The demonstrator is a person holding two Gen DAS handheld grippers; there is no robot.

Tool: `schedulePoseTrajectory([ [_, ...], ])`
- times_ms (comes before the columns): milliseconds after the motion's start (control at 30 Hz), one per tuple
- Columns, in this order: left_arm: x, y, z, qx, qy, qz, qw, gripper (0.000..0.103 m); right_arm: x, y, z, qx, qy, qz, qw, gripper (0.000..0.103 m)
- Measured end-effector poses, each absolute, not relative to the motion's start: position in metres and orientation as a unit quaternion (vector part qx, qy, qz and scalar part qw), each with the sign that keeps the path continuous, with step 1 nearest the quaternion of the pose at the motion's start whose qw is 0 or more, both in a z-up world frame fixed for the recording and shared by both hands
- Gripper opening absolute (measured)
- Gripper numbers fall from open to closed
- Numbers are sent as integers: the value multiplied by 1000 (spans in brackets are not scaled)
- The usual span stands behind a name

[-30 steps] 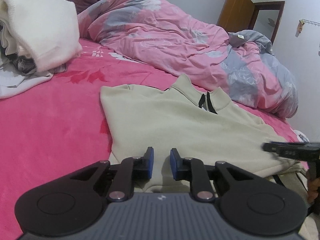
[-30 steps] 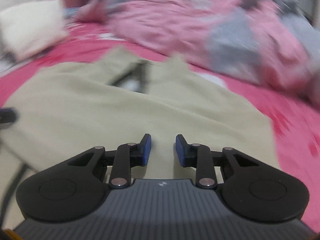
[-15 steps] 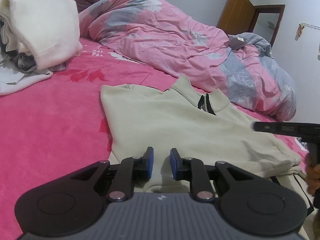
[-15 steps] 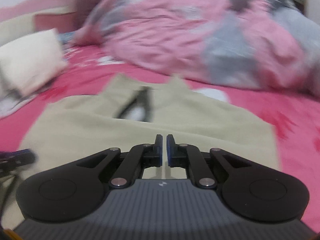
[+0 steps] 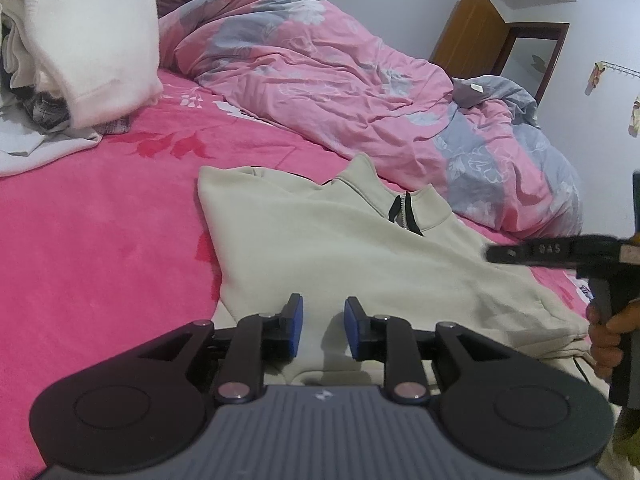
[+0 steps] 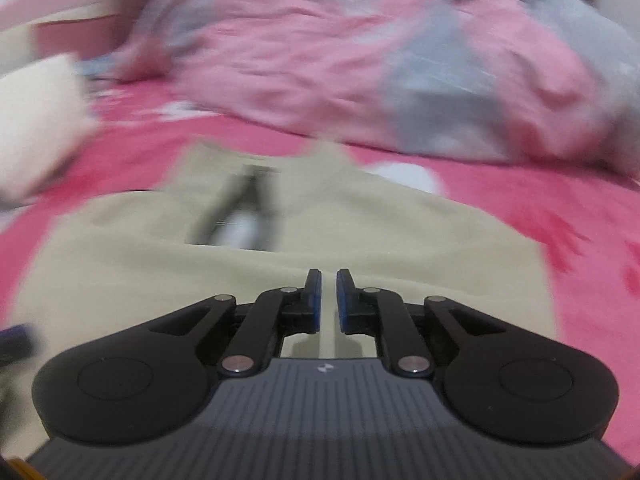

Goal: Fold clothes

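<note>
A beige zip-neck sweater (image 5: 340, 248) lies flat on the pink bed blanket (image 5: 100, 240), collar toward the duvet. My left gripper (image 5: 323, 326) hovers over its near hem; the jaws are opening, with a clear gap and only cloth beneath them. In the blurred right wrist view the sweater (image 6: 120, 264) fills the middle. My right gripper (image 6: 328, 300) hangs above its lower half, jaws a narrow slit apart and opening, nothing pinched. The left wrist view shows the right gripper (image 5: 492, 254) side-on above the sweater's right shoulder, held by a person's hand (image 5: 608, 332).
A rumpled pink and grey duvet (image 5: 340, 80) lies heaped across the far side of the bed. A pile of white and grey clothes (image 5: 80, 40) sits at the far left. A brown door (image 5: 468, 32) stands behind the bed. The bed's edge is right of the sweater.
The right gripper's jaws closed from a wide gap to nearly touching, then parted slightly. It rose and shifted left over the sweater. The left gripper's pads parted a little.
</note>
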State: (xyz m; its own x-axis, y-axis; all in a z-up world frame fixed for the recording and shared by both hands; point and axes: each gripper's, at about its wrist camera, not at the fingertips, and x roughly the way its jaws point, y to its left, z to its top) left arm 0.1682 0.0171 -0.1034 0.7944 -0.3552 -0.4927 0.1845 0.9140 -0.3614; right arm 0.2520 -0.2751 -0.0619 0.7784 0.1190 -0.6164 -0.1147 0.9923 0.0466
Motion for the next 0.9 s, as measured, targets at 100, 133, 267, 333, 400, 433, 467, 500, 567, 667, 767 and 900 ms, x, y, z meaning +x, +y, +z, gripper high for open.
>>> schedulePoseTrajectory([
  [100, 168, 18, -104, -152, 286, -145, 935, 24, 251, -238, -60, -6, 334, 161, 929, 8],
  [133, 168, 18, -104, -153, 286, -146, 935, 24, 254, -226, -62, -10, 341, 188, 921, 8],
  [267, 169, 18, -104, -157, 285, -147, 934, 24, 285, -211, -93, -63, 363, 155, 917, 8],
  [333, 169, 19, -104, -159, 285, -148, 934, 24, 298, -223, -88, -27, 369, 121, 921, 8],
  [400, 169, 19, -104, -160, 285, -148, 933, 24, 299, -220, -77, -28, 366, 107, 924, 12],
  [433, 169, 19, -104, -161, 285, -149, 933, 24, 300, -218, -72, -28, 364, 100, 926, 13],
  [467, 169, 20, -105, -163, 284, -150, 933, 24, 296, -212, -68, -24, 364, 126, 922, 13],
  [500, 169, 20, -105, -165, 284, -150, 932, 24, 292, -206, -65, -21, 364, 153, 919, 13],
  [567, 169, 21, -105, -168, 284, -151, 932, 24, 292, -188, -68, -19, 382, 208, 900, 13],
  [667, 168, 21, -105, -167, 285, -151, 932, 24, 304, -167, -85, -45, 397, 216, 891, 14],
  [767, 167, 21, -105, -168, 283, -153, 932, 26, 322, -162, -93, -61, 393, 172, 901, 13],
  [900, 167, 22, -106, -173, 283, -156, 930, 27, 318, -144, -70, -87, 389, 168, 901, 16],
])
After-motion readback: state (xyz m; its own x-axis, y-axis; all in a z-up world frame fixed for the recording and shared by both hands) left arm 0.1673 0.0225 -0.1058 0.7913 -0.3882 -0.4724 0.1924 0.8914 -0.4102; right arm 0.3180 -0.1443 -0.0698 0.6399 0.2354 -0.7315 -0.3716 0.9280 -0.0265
